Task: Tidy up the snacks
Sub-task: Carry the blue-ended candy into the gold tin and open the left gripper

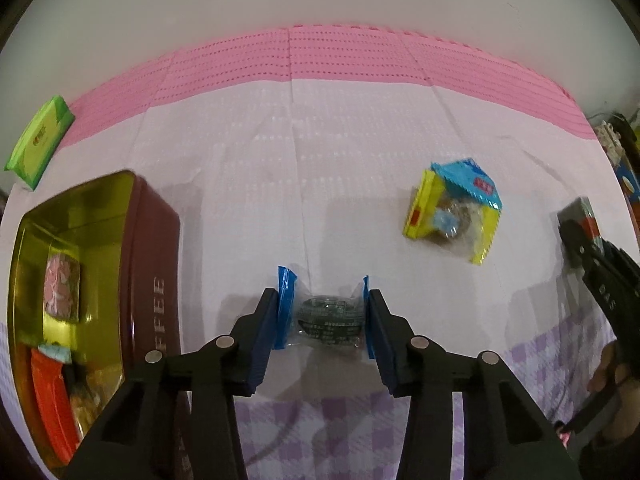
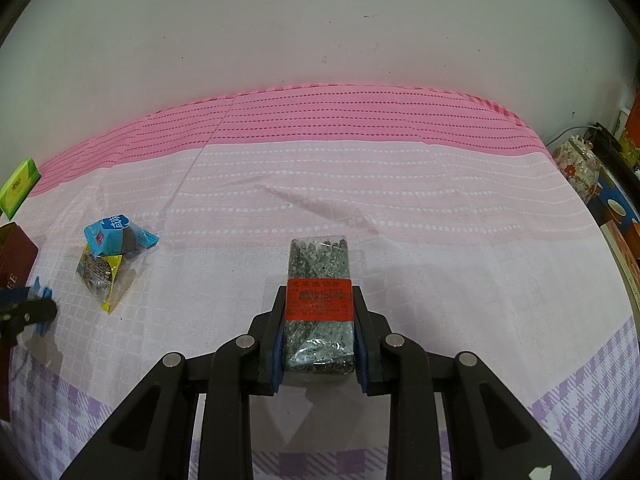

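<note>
My left gripper points down at the cloth, its pads pressed against the blue ends of a small clear snack packet with dark contents. Just to its left stands an open brown coffee tin with a gold inside, holding a pink-wrapped snack, an orange packet and others. My right gripper is shut on a clear sesame-slice packet with a red label, held above the cloth. A blue packet lies on a yellow one between the two grippers.
A green packet lies at the table's far left edge by the wall. A floral jar and boxes stand beyond the table's right edge. The pink and white cloth stretches back to the wall.
</note>
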The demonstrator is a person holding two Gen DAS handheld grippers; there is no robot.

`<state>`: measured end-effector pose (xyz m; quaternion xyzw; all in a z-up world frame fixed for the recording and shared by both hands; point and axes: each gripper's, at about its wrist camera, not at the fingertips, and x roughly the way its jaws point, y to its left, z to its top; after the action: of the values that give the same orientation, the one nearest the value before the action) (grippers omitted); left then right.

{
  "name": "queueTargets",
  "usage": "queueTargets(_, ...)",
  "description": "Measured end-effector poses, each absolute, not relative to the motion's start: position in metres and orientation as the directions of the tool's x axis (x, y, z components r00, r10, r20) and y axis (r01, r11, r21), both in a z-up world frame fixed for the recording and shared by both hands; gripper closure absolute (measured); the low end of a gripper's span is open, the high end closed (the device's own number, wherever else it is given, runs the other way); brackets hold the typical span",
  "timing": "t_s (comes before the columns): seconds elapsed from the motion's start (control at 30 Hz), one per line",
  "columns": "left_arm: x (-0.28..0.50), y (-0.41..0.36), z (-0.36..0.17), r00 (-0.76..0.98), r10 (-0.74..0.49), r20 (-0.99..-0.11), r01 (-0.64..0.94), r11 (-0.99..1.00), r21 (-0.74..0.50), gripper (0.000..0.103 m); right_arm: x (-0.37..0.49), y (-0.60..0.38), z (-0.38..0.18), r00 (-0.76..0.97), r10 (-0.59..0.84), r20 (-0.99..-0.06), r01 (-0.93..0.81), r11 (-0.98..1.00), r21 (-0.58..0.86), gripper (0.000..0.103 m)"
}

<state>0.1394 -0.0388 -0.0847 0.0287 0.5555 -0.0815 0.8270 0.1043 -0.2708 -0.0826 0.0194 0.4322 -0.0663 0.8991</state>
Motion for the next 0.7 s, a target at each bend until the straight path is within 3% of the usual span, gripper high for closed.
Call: queueTargets(0.7,0.099,-0.034,-0.055,0.348,-0.181,-0.92,0.198,0.973,-0.117,0.059,0.104,-0.272,-0.083,0.617,-0.105,-0.78,0.135,0.991,-0.026,0.078)
